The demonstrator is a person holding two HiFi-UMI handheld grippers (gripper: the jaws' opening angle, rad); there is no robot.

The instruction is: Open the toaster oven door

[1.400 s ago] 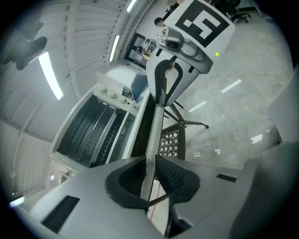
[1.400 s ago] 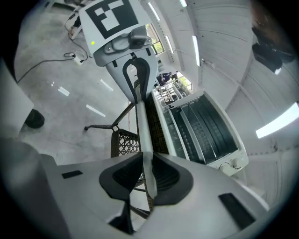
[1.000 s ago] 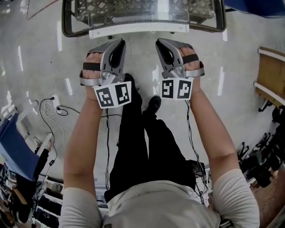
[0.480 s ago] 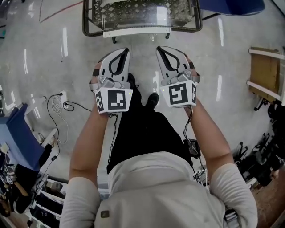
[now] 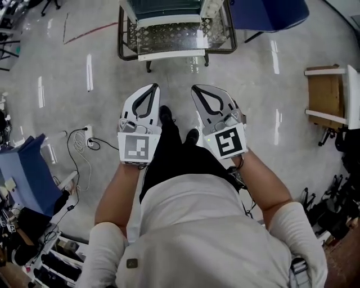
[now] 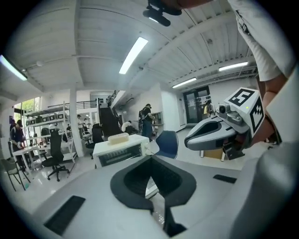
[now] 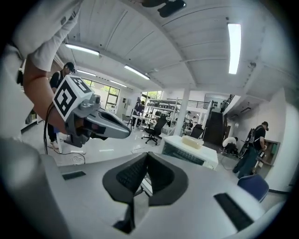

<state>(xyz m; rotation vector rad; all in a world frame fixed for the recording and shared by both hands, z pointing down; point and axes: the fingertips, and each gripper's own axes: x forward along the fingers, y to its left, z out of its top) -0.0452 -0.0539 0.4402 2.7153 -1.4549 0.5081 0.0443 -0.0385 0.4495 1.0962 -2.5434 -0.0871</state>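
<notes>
The white toaster oven (image 5: 164,12) stands on a wire-mesh table (image 5: 171,54) at the top of the head view, its door closed. Both grippers are held up in front of the person's chest, well short of the table. My left gripper (image 5: 150,88) and my right gripper (image 5: 196,89) are both shut with nothing between the pads. In the left gripper view the oven (image 6: 119,151) shows beyond my shut left gripper (image 6: 150,159), with the right gripper (image 6: 219,133) beside it. In the right gripper view the oven (image 7: 189,151) lies past my shut right gripper (image 7: 147,158).
A blue chair (image 5: 270,11) stands behind the table at the right. A wooden shelf unit (image 5: 329,95) is at the far right. Cables and a socket strip (image 5: 84,143) lie on the floor at the left. People and office chairs (image 6: 53,156) fill the background.
Both grippers have risen toward the head camera and rolled so their marker cubes face up. Their jaws have gone from slightly apart to shut. The table now looks farther away.
</notes>
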